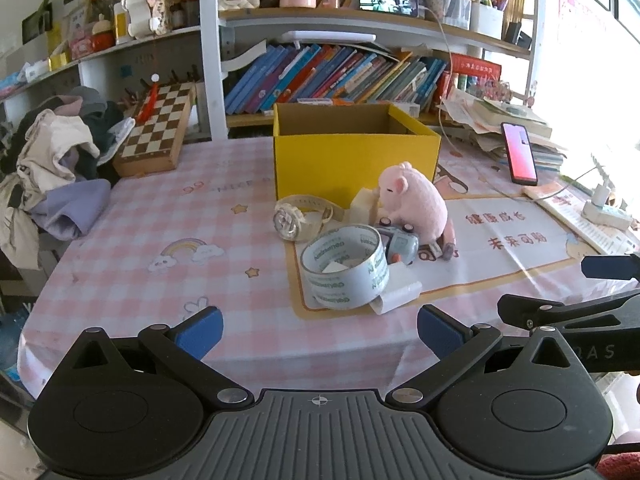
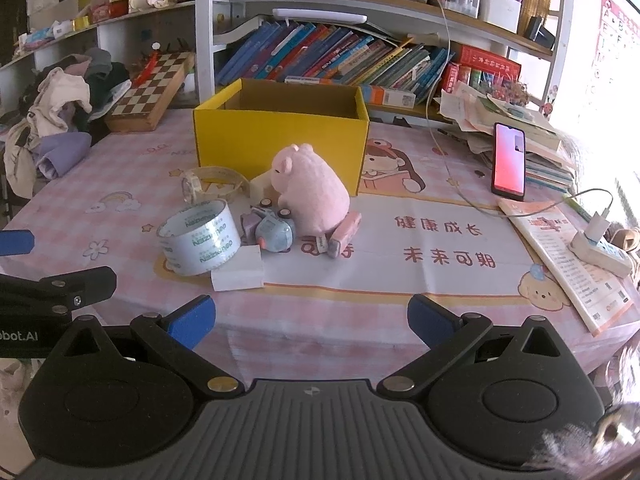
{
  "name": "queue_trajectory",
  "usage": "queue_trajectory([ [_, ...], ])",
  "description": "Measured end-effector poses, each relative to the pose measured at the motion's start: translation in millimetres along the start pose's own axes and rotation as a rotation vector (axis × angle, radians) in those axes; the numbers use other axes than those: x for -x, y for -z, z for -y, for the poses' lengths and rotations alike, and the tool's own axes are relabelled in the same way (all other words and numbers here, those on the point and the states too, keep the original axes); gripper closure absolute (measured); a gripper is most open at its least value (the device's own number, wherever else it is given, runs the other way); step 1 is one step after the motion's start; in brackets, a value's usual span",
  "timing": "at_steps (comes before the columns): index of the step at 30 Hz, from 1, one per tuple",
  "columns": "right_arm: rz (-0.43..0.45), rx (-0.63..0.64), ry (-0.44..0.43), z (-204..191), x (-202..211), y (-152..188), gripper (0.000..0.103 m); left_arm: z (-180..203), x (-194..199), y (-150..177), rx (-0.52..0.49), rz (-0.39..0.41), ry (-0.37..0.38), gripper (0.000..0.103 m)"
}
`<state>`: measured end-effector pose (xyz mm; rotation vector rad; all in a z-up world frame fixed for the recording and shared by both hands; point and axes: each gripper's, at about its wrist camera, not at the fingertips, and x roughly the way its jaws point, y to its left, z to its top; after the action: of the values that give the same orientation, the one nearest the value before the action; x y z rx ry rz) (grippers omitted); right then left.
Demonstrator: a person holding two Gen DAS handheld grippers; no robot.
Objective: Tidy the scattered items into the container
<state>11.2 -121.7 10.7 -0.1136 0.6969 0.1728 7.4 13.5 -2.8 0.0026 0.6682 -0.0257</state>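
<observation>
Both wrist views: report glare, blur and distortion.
Left wrist view: window light washes out the right edge past the phone; fisheye bends the shelves; the tape roll is sharp. Right wrist view: same glare at right; a blurred patch at the bottom right corner; the yellow box is clear.

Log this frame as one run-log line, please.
stage: pre-grasp | left gripper: open, empty | right gripper: open, empty | tape roll, pink pig: on table | yellow box: upright

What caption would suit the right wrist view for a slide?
Open right gripper faces a tape roll, pink plush pig, toy car and watch clustered before the open yellow box.
</observation>
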Motion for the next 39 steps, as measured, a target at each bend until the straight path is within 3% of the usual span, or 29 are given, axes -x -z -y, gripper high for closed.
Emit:
queue_trajectory([
  [20,-0.027,0.006,0.004,10.9,-24.3,-15.8,0.0,1.9,-27.9,-14.0,0.011,-0.027,0.025,0.0],
  [32,0.002,0.045,-0.037,20.2,-60.4,-56.8,0.0,-5.5,-64.4,-40.7,0.071,-0.029,0.001,0.0],
  [39,-0.003,0.071,-0.101,28.4,-93.4,-84.7,0.0,-3.6,-87.5,-53.4,0.067,-0.061,0.029,0.0],
])
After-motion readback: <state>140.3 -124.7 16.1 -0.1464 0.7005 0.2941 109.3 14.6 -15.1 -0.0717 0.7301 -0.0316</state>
